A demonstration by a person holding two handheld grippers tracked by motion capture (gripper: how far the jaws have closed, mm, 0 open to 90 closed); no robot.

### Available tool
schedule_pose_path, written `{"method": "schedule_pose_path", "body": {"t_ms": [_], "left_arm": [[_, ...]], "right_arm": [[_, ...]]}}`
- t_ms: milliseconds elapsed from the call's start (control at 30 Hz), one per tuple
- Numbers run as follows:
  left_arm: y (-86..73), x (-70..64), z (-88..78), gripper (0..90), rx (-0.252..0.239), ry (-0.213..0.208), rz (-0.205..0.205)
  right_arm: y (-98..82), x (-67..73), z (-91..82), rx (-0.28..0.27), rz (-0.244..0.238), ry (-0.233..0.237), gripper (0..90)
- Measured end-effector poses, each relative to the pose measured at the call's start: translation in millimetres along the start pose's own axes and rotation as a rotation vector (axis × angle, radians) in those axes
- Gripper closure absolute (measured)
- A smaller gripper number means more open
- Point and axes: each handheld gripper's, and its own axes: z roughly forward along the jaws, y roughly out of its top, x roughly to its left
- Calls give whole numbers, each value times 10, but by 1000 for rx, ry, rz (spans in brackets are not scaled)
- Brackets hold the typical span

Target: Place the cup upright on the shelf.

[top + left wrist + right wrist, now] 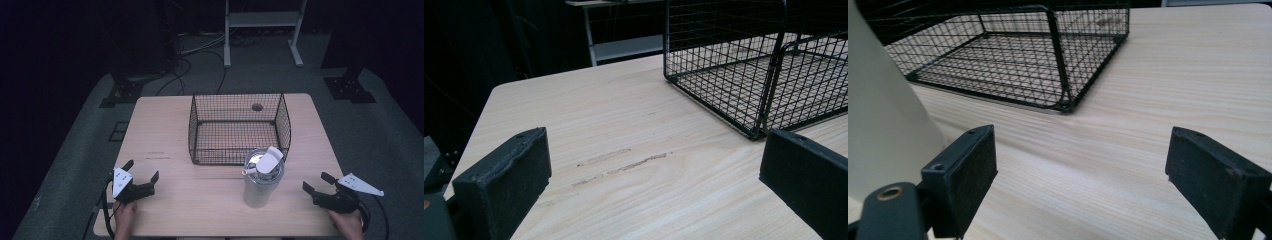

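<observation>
While the high view takes in the whole bench, it alone reveals the pale tumbler's open top with its white flip lid raised; the right gripper view catches merely a cream sliver of its wall at the left edge. The wire basket sits mid-bench toward the far side (empty, bare wood visible through its mesh), with the tumbler standing just near of its right corner. The left gripper rests at the near left, fingers spread with nothing between them; the left gripper view adds faint scuffs on the wood. The right gripper, near right, likewise has fingers spread.
</observation>
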Motion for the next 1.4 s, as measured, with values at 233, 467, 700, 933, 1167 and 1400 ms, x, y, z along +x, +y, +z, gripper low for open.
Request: {"method": "schedule_pose_path", "body": {"t_ms": [233,467,700,933,1167,1400], "left_arm": [[0,-10,1,0,1,-1,4],[-1,-7,1,0,0,-3,4],[0,-5,2,0,-1,-3,3],[0,-6,1,0,0,-3,4],[0,-5,1,0,0,-3,3],[0,-5,0,0,0,-4,3]], "right_arm": [[65,90,-36,3,-38,40,124],[144,153,-56,-1,-61,73,124],[250,266,-66,3,-103,151,99],[308,347,-64,11,-136,190,83],[356,450,-44,28,-168,226,72],[391,565,-32,33,-201,259,62]]}}
